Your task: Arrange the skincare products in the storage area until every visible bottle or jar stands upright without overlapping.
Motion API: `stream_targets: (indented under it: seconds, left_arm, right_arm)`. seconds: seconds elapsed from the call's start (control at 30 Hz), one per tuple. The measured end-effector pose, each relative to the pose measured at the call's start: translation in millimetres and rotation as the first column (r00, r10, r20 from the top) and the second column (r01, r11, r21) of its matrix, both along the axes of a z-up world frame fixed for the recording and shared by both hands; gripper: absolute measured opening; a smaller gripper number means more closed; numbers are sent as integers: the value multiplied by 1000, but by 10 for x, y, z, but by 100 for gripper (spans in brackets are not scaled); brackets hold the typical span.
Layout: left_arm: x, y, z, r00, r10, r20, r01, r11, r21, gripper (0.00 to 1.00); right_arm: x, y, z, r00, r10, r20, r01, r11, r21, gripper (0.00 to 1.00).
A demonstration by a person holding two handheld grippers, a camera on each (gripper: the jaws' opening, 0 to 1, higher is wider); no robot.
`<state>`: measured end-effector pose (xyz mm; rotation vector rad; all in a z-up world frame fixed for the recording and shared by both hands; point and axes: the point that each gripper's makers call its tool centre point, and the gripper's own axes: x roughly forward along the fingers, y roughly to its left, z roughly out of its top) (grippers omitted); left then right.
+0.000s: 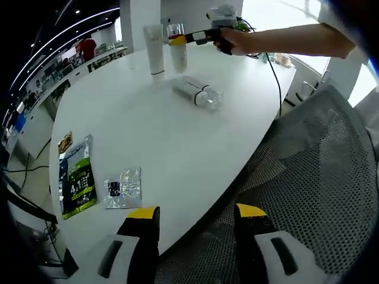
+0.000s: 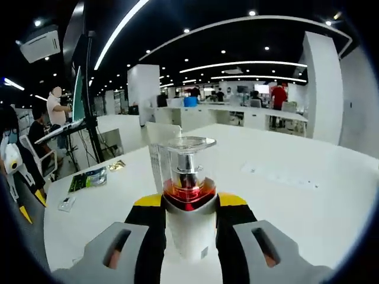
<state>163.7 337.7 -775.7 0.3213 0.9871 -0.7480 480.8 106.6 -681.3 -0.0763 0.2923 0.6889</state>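
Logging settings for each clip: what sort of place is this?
Probably an open-plan office: a large white table, a mesh chair, rows of desks under strip lights.

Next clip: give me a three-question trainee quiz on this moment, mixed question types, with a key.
1. True or false: the right gripper is shut on the pump bottle with the red band.
2. Multiple choice: the clear-capped bottle near the middle of the white table is A) upright, B) lying on its side, C) held by the left gripper.
3. Fill in: the white tube stands ____ on the table beside the held bottle.

Key: 1 true; 2 B; 3 upright.
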Motion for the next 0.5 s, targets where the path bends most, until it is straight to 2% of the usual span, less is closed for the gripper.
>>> stream_targets:
  seconds: [0.27,0.37,0.47,0.5]
  left_arm:
    - [17,7,14,1000,-2,9,2,1000,-1,52]
    - [13,-1,16,1000,-2,9,2,1000,-7,52]
    - [-3,3,1,1000,-14,4,14,1000,1,51]
    - [-3,6,0,1000,-13,4,13,1000,1,51]
  right_arm:
    - [83,-17,-86,1000,6,14,-6,1000,18,29]
    - [63,-7,-89,1000,14,28,-15,999,39,29]
    - [59,-7,-145,999,14,40,-14,1000,20,29]
    - [74,-3,-105,998,10,59,-13,999,42,29]
